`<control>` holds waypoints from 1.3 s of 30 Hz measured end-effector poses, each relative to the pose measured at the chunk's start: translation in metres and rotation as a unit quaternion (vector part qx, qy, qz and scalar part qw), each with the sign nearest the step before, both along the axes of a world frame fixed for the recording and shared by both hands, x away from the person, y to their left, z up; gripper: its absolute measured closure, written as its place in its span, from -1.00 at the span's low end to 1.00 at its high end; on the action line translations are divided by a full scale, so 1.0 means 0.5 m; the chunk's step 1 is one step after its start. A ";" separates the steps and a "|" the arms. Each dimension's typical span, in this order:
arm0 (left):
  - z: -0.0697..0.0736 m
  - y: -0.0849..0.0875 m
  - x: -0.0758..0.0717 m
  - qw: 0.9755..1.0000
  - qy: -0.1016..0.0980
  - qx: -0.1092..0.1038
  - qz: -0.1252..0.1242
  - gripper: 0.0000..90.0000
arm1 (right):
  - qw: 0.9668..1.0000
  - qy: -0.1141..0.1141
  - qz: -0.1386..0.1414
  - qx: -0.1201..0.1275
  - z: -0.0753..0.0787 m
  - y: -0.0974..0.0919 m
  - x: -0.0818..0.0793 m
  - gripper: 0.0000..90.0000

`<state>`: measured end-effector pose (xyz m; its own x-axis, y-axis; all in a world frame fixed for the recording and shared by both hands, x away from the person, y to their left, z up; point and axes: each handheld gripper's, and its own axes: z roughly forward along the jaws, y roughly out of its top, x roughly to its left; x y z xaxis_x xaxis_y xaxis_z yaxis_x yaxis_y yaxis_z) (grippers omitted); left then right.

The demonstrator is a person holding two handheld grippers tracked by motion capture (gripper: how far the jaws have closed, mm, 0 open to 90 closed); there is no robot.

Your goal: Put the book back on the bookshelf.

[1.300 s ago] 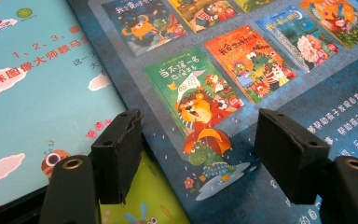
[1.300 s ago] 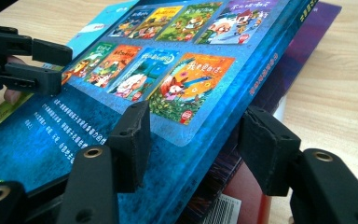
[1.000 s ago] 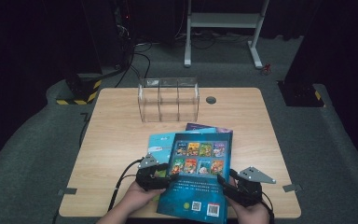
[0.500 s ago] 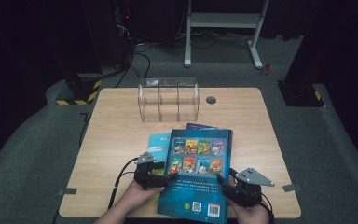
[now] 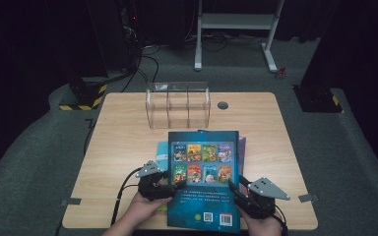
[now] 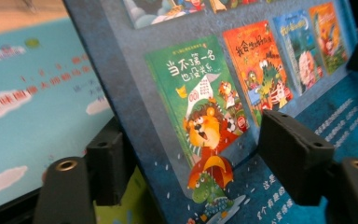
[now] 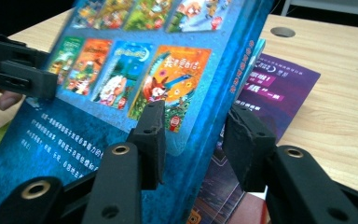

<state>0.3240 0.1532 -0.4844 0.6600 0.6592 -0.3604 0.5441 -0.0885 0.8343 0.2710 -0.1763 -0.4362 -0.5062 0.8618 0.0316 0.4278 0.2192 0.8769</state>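
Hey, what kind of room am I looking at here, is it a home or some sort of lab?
Most likely a lab or recording studio, not a home. A lone wooden table stands on grey carpet with dark surroundings, loose cables trail across the floor, and black-and-yellow hazard tape marks a base beside it.

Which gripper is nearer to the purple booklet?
Right. The right gripper straddles the blue book's right edge, just above the purple booklet; the left gripper is at the far edge.

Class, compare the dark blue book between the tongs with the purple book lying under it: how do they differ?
The dark blue book is tilted up off the table; the purple book lies flat. The dark blue book shows a grid of small cover pictures; the purple book shows white lettering. Both are thin paperbacks.
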 end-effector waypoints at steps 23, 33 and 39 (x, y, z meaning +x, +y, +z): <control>0.032 0.016 -0.031 0.997 -0.067 -0.025 0.021 -0.06 | 0.999 -0.045 -0.007 0.022 0.030 0.001 -0.016 0.47; 0.043 0.019 -0.042 0.994 -0.098 -0.035 0.025 0.01 | 0.998 -0.064 -0.009 0.028 0.041 -0.001 -0.026 0.50; 0.052 0.021 -0.053 0.992 -0.116 -0.043 0.030 0.04 | 0.996 -0.077 -0.011 0.034 0.050 -0.001 -0.034 0.52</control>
